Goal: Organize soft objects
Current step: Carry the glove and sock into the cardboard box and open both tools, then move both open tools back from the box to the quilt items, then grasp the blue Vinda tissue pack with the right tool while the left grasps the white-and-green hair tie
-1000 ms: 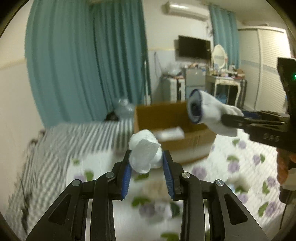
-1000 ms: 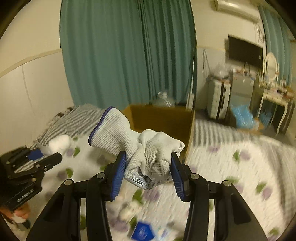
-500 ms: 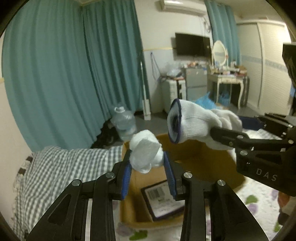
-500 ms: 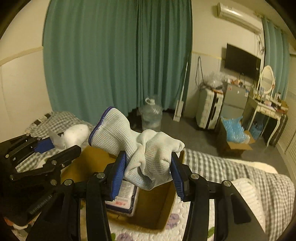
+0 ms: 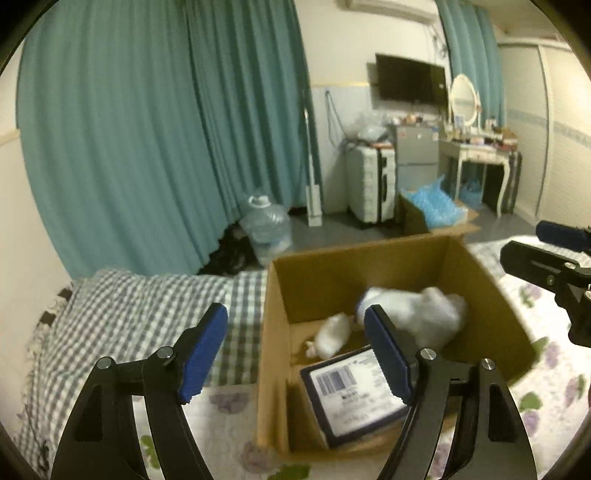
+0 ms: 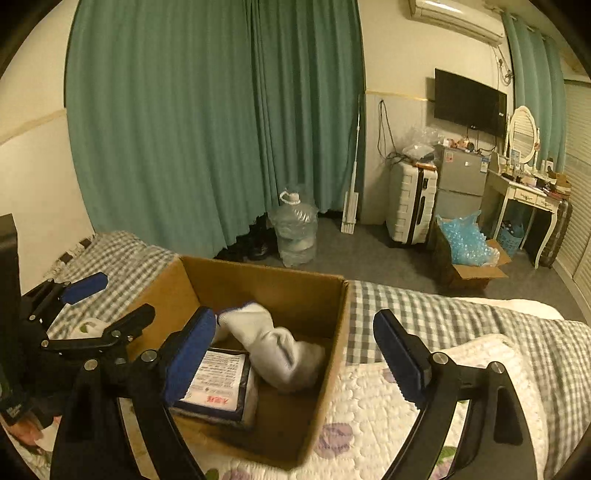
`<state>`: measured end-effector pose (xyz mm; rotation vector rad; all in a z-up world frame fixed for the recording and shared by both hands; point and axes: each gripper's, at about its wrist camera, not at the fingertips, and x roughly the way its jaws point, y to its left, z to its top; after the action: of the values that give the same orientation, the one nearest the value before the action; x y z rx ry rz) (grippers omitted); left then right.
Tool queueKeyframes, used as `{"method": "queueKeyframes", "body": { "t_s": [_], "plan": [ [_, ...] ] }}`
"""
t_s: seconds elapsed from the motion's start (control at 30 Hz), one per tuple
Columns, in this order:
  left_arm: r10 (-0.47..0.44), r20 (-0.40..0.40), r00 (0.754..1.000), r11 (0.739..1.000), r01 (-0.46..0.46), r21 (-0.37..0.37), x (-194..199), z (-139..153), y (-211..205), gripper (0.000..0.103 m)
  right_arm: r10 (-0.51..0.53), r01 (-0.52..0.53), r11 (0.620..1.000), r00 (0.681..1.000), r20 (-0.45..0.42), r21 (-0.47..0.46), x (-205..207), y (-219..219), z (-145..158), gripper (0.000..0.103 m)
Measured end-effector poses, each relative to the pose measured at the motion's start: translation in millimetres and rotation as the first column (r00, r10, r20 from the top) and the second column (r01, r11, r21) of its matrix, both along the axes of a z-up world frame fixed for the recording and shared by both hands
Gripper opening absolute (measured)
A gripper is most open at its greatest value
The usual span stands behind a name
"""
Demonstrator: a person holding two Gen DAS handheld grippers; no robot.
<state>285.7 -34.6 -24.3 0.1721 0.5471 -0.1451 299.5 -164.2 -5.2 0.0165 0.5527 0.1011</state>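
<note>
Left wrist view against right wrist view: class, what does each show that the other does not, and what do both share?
Only the left wrist view shows the small white rolled cloth in the brown cardboard box and the barcode on the flat dark-edged packet.

Only the right wrist view shows the wall air conditioner.

Both show the open left gripper, the open right gripper, the box and the white knitted glove inside.

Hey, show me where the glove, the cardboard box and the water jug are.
glove (image 6: 275, 345): right wrist view, its middle.
cardboard box (image 6: 332, 354): right wrist view, right wall.
water jug (image 6: 295, 230): right wrist view, body.
</note>
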Motion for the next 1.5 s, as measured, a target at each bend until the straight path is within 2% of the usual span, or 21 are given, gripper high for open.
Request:
{"method": "queueKeyframes", "body": {
  "t_s": [0.07,0.2,0.27,0.43,0.5,0.6,0.67,0.77,0.87,1.07,1.17,1.23,1.3,1.5],
  "plan": [
    [-0.007,0.026,1.000,1.000,0.007,-0.013,-17,17,3,0.077,-0.009,0.009,1.000,1.000,0.021,-0.009,-16,-4,17,0.092],
    [-0.012,0.112,0.994,1.000,0.013,-0.013,-61,68,0,0.078,-0.007,0.009,1.000,0.996,0.088,-0.022,-64,-7,65,0.095],
    [-0.013,0.165,0.986,1.000,0.015,-0.015,-87,100,-2,0.091,-0.019,0.023,0.999,0.991,0.131,-0.030,-90,-6,95,0.097],
    [-0.007,0.294,0.956,0.998,0.024,-0.053,-153,174,10,0.095,-0.050,0.060,0.997,0.976,0.210,-0.043,-147,-6,157,0.101],
    [-0.004,0.319,0.948,0.998,0.026,-0.065,-173,191,19,0.095,-0.051,0.061,0.997,0.978,0.202,-0.041,-170,-6,174,0.102],
    [0.004,0.300,0.954,0.997,0.019,-0.073,-194,199,32,0.095,-0.052,0.062,0.997,0.979,0.197,-0.048,-196,-3,179,0.102],
    [0.014,0.285,0.958,0.998,0.003,-0.060,-203,194,37,0.095,-0.032,0.043,0.998,0.980,0.195,-0.055,-214,-2,171,0.102],
    [0.017,0.266,0.964,0.999,-0.003,-0.052,-214,170,41,0.095,-0.005,0.015,0.998,0.986,0.168,-0.058,-231,3,140,0.102],
    [0.021,0.235,0.972,1.000,-0.017,-0.020,-214,130,39,0.095,0.007,-0.003,0.999,0.995,0.104,-0.039,-232,12,86,0.102],
    [0.052,0.092,0.994,0.999,-0.052,-0.003,-200,30,36,0.095,0.040,-0.045,0.998,0.995,-0.087,-0.051,-212,26,-29,0.102],
    [0.063,0.024,0.998,0.998,-0.063,-0.006,-191,-11,33,0.095,0.036,-0.049,0.997,0.979,-0.202,-0.056,-200,29,-80,0.102],
    [0.050,-0.035,0.998,0.999,-0.050,-0.017,-187,-36,31,0.095,0.052,-0.058,0.998,0.957,-0.285,-0.013,-190,31,-106,0.102],
    [0.024,-0.087,0.996,1.000,-0.025,-0.011,-184,-60,27,0.095,0.047,-0.057,0.998,0.942,-0.333,-0.020,-183,35,-124,0.102],
    [-0.005,-0.188,0.982,1.000,0.004,-0.006,-181,-97,26,0.095,0.005,-0.009,1.000,0.905,-0.426,-0.007,-161,31,-154,0.102]
  ]
}}
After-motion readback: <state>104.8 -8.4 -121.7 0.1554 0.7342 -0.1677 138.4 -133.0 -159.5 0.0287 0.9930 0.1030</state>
